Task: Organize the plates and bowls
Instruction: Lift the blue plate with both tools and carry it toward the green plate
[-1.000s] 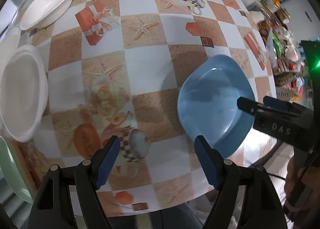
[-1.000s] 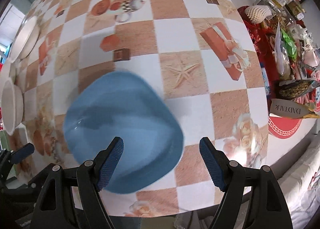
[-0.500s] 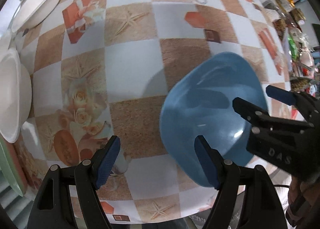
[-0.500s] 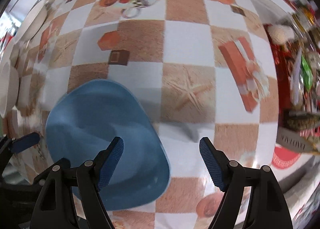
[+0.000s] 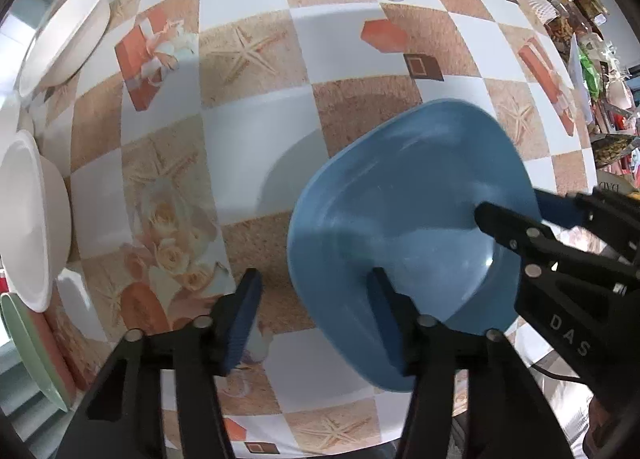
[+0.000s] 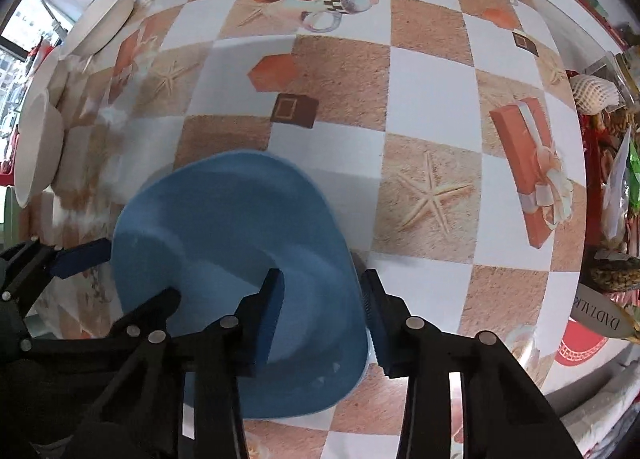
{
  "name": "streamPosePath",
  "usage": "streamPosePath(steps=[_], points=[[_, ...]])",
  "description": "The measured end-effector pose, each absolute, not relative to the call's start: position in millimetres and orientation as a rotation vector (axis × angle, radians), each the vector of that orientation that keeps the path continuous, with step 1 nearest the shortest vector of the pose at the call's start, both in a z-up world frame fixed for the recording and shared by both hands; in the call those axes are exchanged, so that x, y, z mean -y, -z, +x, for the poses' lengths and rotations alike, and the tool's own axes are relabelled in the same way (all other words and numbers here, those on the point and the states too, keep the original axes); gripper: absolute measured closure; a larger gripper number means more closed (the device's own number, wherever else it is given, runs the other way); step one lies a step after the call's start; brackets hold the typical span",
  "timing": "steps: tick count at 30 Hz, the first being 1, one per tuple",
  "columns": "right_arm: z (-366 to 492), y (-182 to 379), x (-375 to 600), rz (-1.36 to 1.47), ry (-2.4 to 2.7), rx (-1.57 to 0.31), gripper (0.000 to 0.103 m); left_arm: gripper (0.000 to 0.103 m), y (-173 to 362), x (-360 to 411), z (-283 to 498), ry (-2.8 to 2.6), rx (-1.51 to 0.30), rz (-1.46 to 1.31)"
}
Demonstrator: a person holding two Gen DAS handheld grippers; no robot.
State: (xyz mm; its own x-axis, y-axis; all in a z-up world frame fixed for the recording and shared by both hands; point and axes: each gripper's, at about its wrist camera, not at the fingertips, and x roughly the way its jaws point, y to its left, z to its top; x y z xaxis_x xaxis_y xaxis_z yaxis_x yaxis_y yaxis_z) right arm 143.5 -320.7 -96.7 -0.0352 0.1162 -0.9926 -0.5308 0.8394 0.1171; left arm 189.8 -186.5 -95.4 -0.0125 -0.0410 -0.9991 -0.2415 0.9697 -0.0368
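A blue squarish bowl (image 5: 408, 219) sits on the checked tablecloth near the table's front edge. My left gripper (image 5: 314, 311) points down over its left rim, one finger inside the bowl and one outside. Its jaws are closing, with a gap still showing beside the outer pad. My right gripper (image 6: 322, 311) straddles the opposite rim of the blue bowl (image 6: 224, 243). Its jaws are closing too: the outer pad sits close against the wall and the inner pad stands off it. Each gripper shows in the other's view, the right gripper (image 5: 528, 211) and the left gripper (image 6: 120, 279).
Two white bowls (image 5: 64, 39) (image 5: 28, 219) and a green plate (image 5: 28, 339) line the table's left side. Packets, jars and a red mat (image 6: 576, 347) crowd the right edge. The table's front edge runs just below the blue bowl.
Both grippers have come down onto the blue bowl and their jaws have narrowed. The left gripper shifted right until its right finger entered the bowl; the right gripper now straddles the far rim.
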Motion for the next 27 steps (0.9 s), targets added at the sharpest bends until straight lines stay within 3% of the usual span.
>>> streamPosePath(steps=[5,10,27], points=[[128.2,96.4,308.6,-0.314,-0.538,-1.553,0.071,0.069,93.9,174.5,184.0,-0.131,-1.565,-0.218],[99.9,95.9,287.8,-0.321,-0.542,-1.558,0.071,0.075,93.1,157.3,176.5,-0.11,-1.551,-0.234],[23.8,109.2,192.7,-0.252,-0.64,-1.638,0.071,0.076,95.8,83.9,100.7,-0.152,-1.578,-0.193]])
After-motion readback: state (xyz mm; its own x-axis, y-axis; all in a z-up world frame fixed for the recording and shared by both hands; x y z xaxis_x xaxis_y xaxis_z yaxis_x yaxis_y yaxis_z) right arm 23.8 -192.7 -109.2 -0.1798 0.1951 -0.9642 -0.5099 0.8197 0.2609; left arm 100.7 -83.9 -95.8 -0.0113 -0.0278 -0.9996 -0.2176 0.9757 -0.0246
